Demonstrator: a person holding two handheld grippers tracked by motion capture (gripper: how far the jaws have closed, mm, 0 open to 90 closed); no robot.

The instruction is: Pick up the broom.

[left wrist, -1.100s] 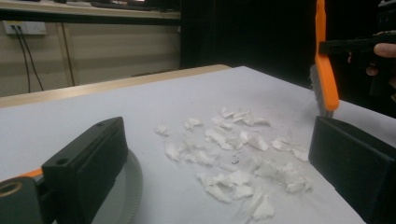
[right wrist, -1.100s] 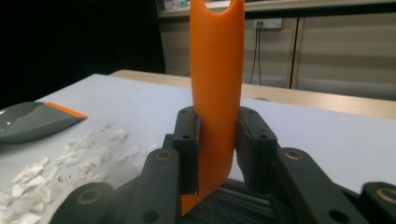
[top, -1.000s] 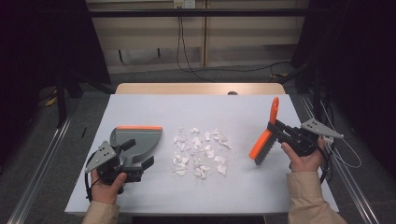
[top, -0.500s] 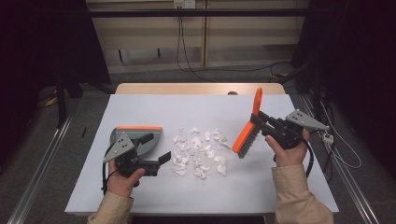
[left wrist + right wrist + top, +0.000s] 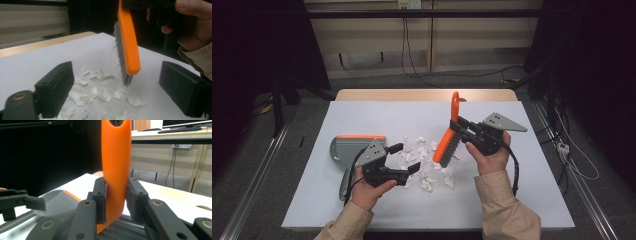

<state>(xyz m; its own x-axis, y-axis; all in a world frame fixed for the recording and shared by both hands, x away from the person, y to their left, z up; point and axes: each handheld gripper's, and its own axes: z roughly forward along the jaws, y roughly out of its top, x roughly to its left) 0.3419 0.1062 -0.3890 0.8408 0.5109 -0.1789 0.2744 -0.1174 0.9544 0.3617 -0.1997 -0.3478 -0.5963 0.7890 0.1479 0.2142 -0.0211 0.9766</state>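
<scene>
While my right tongs (image 5: 458, 125) pinch the orange brush (image 5: 448, 137) by its handle, bristles tilted over the paper scraps (image 5: 424, 167) mid-surface (image 5: 512, 200), my left tongs (image 5: 406, 159), spread, just narrowing, nothing between them, grey dustpan (image 5: 349, 150) behind them.

My table (image 5: 522, 200) has a pale grey top with a wooden edge at the far side. White paper bits (image 5: 424, 165) lie in a loose pile near the middle. A grey dustpan (image 5: 349, 150) with an orange lip lies flat left of them, I think touching none.
</scene>
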